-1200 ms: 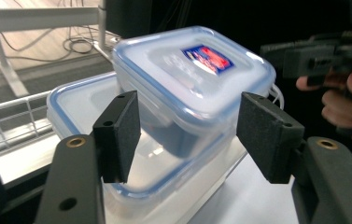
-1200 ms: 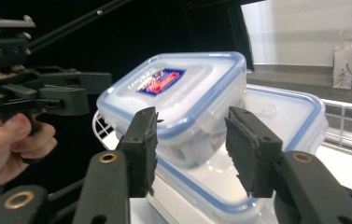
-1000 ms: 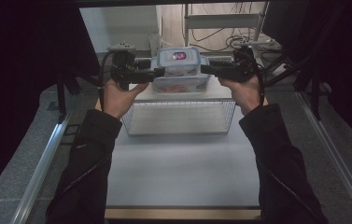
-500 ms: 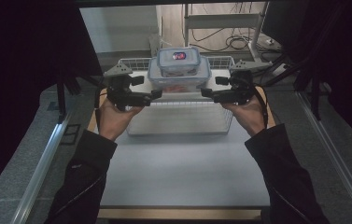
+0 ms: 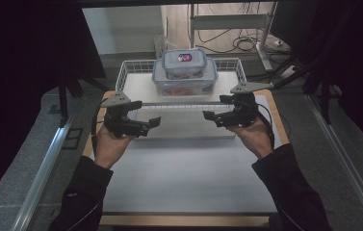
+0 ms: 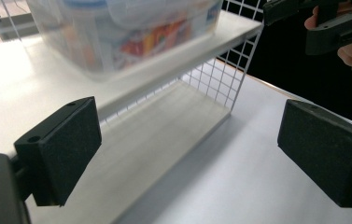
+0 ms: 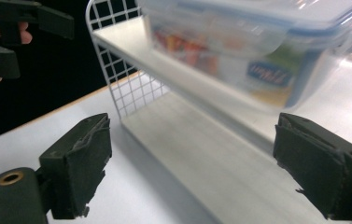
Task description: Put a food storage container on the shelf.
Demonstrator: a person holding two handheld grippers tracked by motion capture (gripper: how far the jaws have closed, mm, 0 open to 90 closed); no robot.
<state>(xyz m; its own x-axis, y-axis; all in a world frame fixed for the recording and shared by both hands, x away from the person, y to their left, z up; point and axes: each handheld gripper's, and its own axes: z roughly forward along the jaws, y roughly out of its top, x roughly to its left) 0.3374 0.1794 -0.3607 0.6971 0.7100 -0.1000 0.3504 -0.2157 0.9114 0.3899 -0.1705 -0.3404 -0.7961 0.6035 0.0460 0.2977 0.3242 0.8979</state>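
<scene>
We see both claws wide apart w/ nothing between the pads: the left claw (image 5: 143, 124) sits at the front-left of the wire rack (image 5: 130, 72), the right claw (image 5: 217, 114) at its front-right, each pointing inward toward the other, well apart from the boxes. Jaws on both have just been opening. The small lidded container (image 5: 185, 62) rests stacked on top of the bigger clear container (image 5: 185, 83), and that one stands on the rack's white upper shelf (image 5: 138, 87), approx. centred, toward the back. Neither claw touches either box. In the left gripper view we look along the left claw (image 6: 187, 154) at the rack's lower shelf (image 6: 164, 135) and the white table (image 6: 239, 186); the big container (image 6: 117, 32) shows above, blurred, w/ a colourful printed label. The right gripper view has the right claw (image 7: 192, 170) framing the same lower level, the big container (image 7: 257, 51) up top w/ blue lid clips; the other hand's claw shows at the far top-left. Forearms in dark sleeves (image 5: 85, 192) come in from the bottom of the high view.
</scene>
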